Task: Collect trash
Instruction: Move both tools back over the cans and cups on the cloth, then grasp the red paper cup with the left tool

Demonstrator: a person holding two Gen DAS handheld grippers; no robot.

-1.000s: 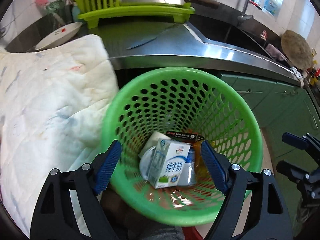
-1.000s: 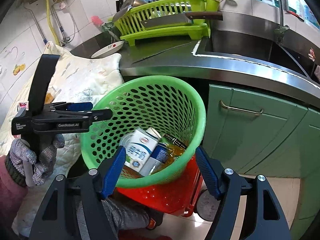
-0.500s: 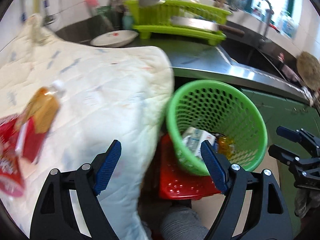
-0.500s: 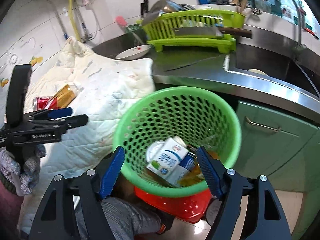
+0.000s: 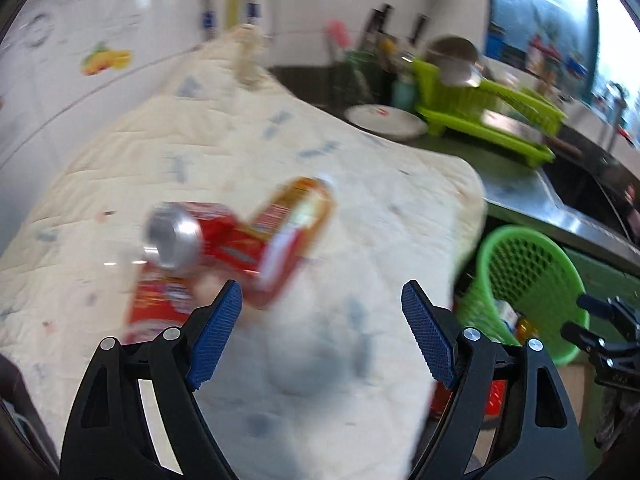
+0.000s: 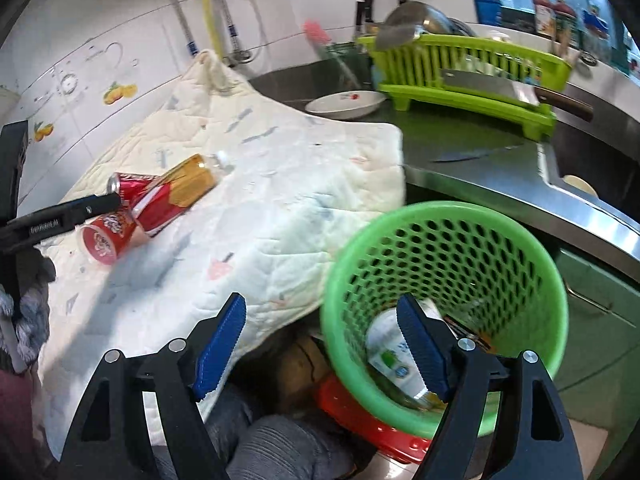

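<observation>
The left gripper gapes empty above a quilted cream pad where the trash lies: a red aluminium can, an amber plastic bottle, a red paper cup (motion-blurred in the left view). The right gripper, jaws opening, holds nothing beside the perforated green basket, whose carton is half hidden.

Quilted matt cloth cover, glossy perforated plastic basket, shiny metal can, brushed steel counter
</observation>
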